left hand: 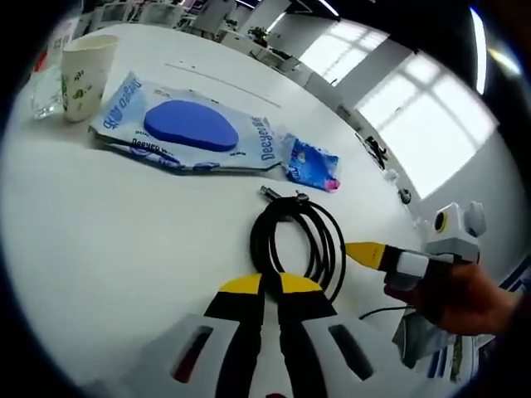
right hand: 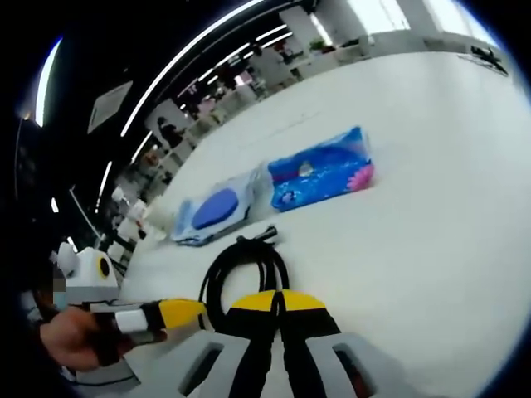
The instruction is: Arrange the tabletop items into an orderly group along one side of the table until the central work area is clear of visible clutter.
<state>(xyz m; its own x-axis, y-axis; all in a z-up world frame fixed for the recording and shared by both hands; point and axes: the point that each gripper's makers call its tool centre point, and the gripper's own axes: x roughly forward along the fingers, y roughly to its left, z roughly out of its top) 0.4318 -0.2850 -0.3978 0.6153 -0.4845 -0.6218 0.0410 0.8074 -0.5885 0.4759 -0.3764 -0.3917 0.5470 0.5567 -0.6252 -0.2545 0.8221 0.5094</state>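
Two hand-held grippers [left hand: 271,286] [right hand: 280,300] beside coiled cable [left hand: 299,242]

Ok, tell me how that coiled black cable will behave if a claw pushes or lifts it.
The black cable lies in loose loops with no tie that I can see, so it will probably flop and uncoil when lifted. Pushed across the smooth white table, it likely slides but deforms. Its plug ends may trail.

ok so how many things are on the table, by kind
paper cup: 1
clear glass: 1
packets: 2, the big white-and-blue packet and the small blue packet
coiled black cable: 1
total: 5
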